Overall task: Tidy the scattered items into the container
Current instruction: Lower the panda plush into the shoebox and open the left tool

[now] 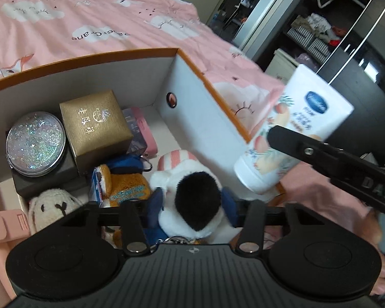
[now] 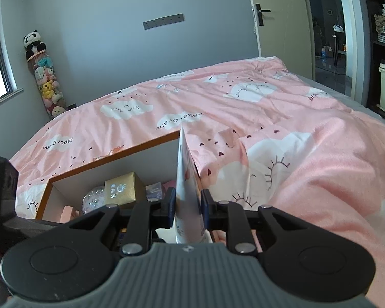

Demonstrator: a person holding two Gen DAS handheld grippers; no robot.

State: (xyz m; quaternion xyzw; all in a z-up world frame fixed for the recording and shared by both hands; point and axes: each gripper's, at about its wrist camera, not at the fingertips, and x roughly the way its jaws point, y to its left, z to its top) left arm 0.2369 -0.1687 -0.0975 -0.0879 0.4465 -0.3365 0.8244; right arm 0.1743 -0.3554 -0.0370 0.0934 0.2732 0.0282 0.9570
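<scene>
We see a bed (image 2: 243, 107) under a pink quilt printed with white clouds filling a bedroom with grey walls, a window at far left and a door at far right; dark shelving stands along the right.

On the quilt sits one open white box (image 1: 192, 97) with an orange rim. Inside it we count one gold gift box (image 1: 96, 125), one round glitter-topped tin (image 1: 36, 146), one cream plush (image 1: 52, 205), one orange plush (image 1: 127, 190) and one black-and-white plush (image 1: 195, 200), the last lying between the fingers of our left gripper (image 1: 190, 205). Whether those pads press on it we cannot tell, as they are hidden from view.

Our right gripper (image 2: 188, 202) is clamped on one white lotion tube (image 1: 292, 131), held just beside the box's right wall, above its near right corner. The tube's long axis tilts, cap end down and toward us, flat crimped end up and away toward the far right.
</scene>
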